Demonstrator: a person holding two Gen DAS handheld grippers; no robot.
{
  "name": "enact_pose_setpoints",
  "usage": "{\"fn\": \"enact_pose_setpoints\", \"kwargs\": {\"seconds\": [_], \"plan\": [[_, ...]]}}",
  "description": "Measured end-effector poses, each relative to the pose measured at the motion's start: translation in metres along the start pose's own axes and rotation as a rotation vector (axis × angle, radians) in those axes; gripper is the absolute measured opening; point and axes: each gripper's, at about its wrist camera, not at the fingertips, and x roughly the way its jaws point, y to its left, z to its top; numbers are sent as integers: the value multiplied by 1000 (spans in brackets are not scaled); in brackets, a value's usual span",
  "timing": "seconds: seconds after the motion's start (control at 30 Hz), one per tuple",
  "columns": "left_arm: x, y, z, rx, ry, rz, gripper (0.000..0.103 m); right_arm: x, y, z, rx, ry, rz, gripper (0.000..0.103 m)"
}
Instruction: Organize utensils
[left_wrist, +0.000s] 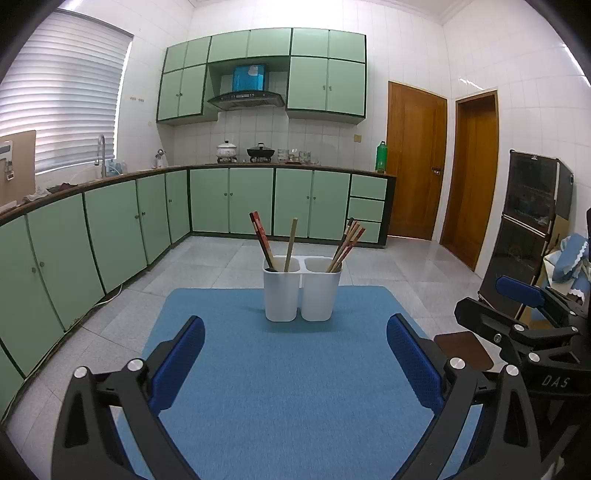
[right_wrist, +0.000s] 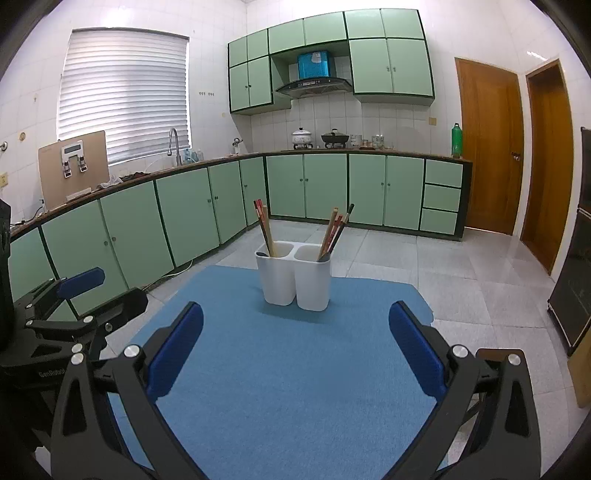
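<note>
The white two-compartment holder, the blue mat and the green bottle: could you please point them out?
white two-compartment holder (left_wrist: 302, 295): left wrist view, front wall.
blue mat (left_wrist: 280, 376): left wrist view, bare middle.
green bottle (right_wrist: 457, 142): right wrist view, its body.

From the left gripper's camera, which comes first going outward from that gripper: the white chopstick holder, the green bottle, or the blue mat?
1. Blue mat, directly under and ahead of the left gripper.
2. White chopstick holder, standing at the mat's far end.
3. Green bottle, far off on the counter, to the right.
</note>
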Motion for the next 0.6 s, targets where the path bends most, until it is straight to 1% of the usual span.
{"fn": "enact_pose_setpoints", "kwargs": {"seconds": [0.6], "plan": [[-4,0,0,-3,-16,5,97,-2,1,0,2,-2,-1,98]]}}
